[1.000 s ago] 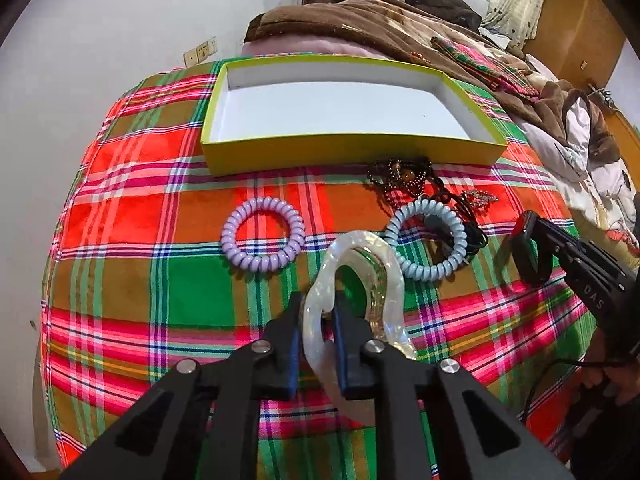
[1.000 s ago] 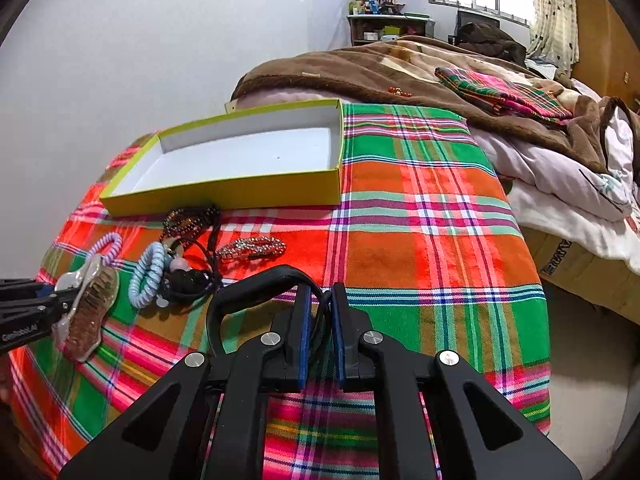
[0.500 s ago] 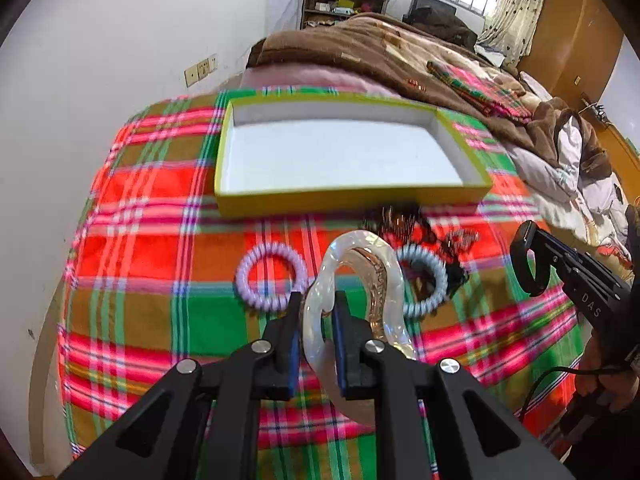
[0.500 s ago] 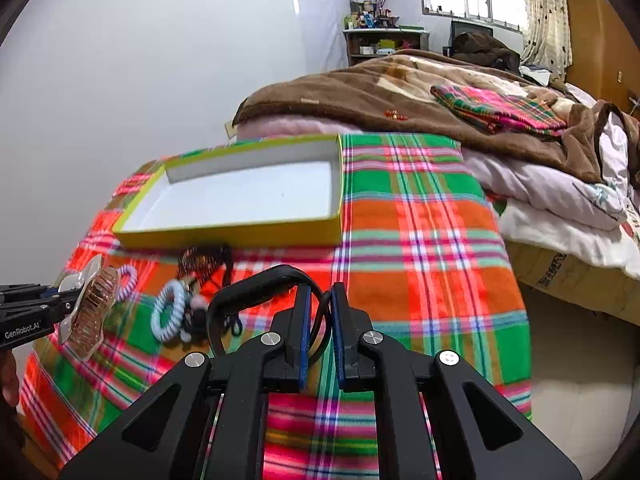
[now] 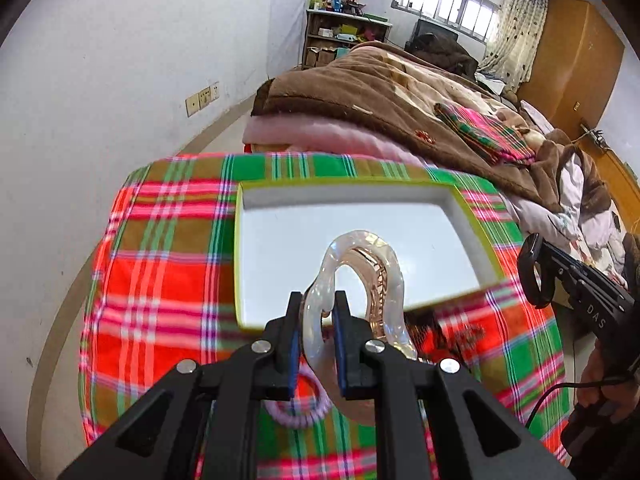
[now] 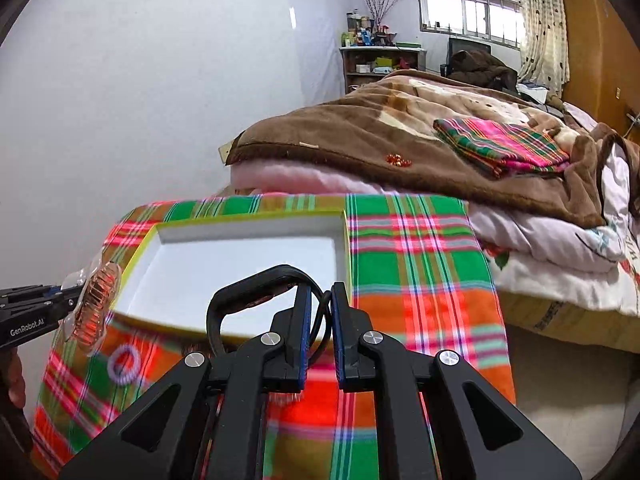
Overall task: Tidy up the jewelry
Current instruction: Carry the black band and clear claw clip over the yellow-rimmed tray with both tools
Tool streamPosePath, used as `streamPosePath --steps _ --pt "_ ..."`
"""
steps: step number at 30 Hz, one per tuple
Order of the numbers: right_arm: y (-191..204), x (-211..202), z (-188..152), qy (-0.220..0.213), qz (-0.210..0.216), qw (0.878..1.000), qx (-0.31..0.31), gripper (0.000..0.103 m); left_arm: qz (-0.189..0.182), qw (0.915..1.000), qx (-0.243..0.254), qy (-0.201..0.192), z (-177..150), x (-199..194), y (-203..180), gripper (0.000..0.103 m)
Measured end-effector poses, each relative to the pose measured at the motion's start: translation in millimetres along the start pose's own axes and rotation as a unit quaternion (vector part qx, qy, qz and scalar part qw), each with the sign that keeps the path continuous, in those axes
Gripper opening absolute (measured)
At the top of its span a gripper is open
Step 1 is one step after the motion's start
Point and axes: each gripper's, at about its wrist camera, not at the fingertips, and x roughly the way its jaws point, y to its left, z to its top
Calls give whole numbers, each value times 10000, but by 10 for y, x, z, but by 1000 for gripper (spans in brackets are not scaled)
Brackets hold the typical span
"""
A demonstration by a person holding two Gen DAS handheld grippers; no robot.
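My left gripper [image 5: 316,308] is shut on the edge of a translucent hair claw clip [image 5: 384,264], which hangs in front of the near wall of the yellow-rimmed white box [image 5: 237,264]. My right gripper [image 6: 320,300] is shut on a black hair band [image 6: 240,292], held over the box's [image 6: 345,240] near right corner. The right wrist view shows the left gripper [image 6: 74,298] and clip [image 6: 96,304] at far left. A lilac spiral hair tie [image 5: 298,416] lies on the plaid cloth [image 5: 160,280], partly hidden by my left fingers. The box looks empty inside.
A tangle of dark beaded jewelry [image 5: 436,332] lies in front of the box's near right corner. Behind the box is a brown blanket [image 6: 360,140] with a folded plaid cloth [image 6: 500,144] on it. A white wall runs along the left. A person's hand [image 5: 600,392] holds the right gripper.
Both grippers have risen and moved toward the box with their things still held. The loose hair ties and beads have slid down and out of the middle of both views.
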Motion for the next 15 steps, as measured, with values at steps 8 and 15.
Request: streamPosePath --steps 8,15 --pt "91 477 229 220 -130 9997 -59 10 -30 9999 -58 93 341 367 125 15" --pt "116 931 321 518 -204 9984 38 10 -87 9995 -99 287 499 742 165 15"
